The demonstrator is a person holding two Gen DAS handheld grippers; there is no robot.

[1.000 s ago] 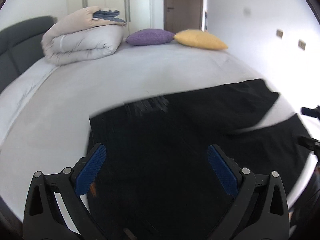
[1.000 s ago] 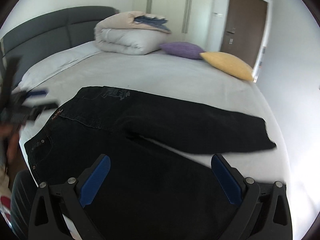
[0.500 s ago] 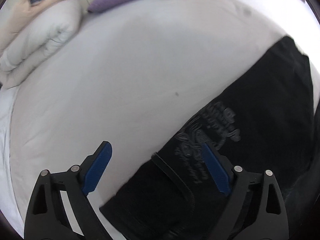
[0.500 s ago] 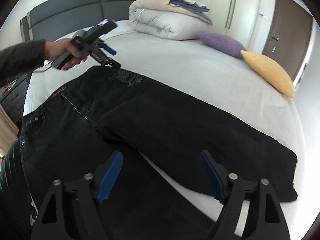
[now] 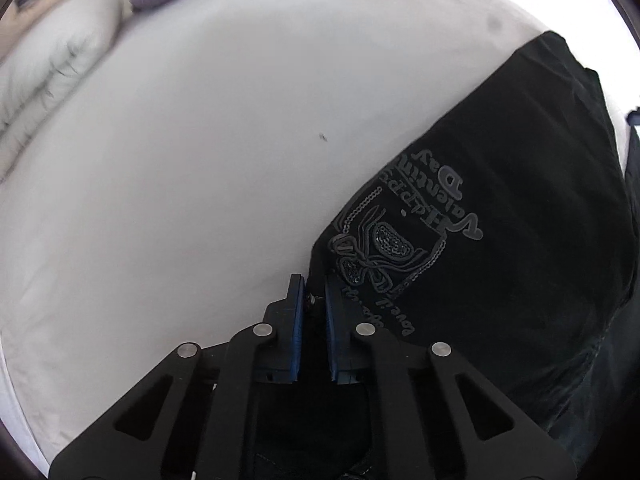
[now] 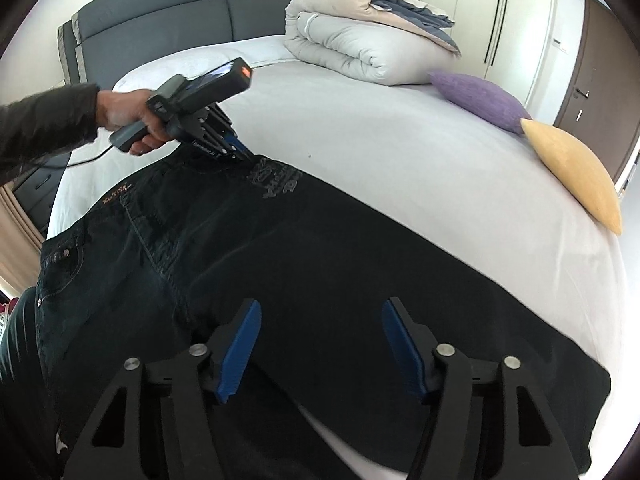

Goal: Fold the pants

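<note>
Black denim pants (image 6: pixel 320 272) lie flat on the bed (image 6: pixel 400 152), a smooth pale-grey sheet w/ faint creases; waistband end toward the dark padded headboard (image 6: pixel 200 4), legs running away from it, one leg crossing over the other. Fabric matte, w/ raised seams, small metal rivets and a glossy print (image 5: pixel 404 240) of script and beaded outline near the pants' far edge. Left gripper (image 5: pixel 314 292), black plastic linkage w/ blue ribbed pads, is closed tight on the pants' far edge right beside that print; in the right-wrist view its hand (image 6: pixel 128 120) and dark sleeve reach in from the headboard side. Right gripper (image 6: pixel 320 316) hangs over the mid-leg area, jaws closing but apart, denim below and between the pads, pads not pressing it. Beyond the pants: rolled quilted duvet (image 6: pixel 368 44), puffy, beige and white; purple cushion (image 6: pixel 480 98), coarse weave; yellow cushion (image 6: pixel 576 172), lens-shaped. Hidden/unclear: cloth under the left pads is shadowed; the near leg runs behind the right gripper's frame; the duvet blurs at the left-wrist view's rim.
</note>
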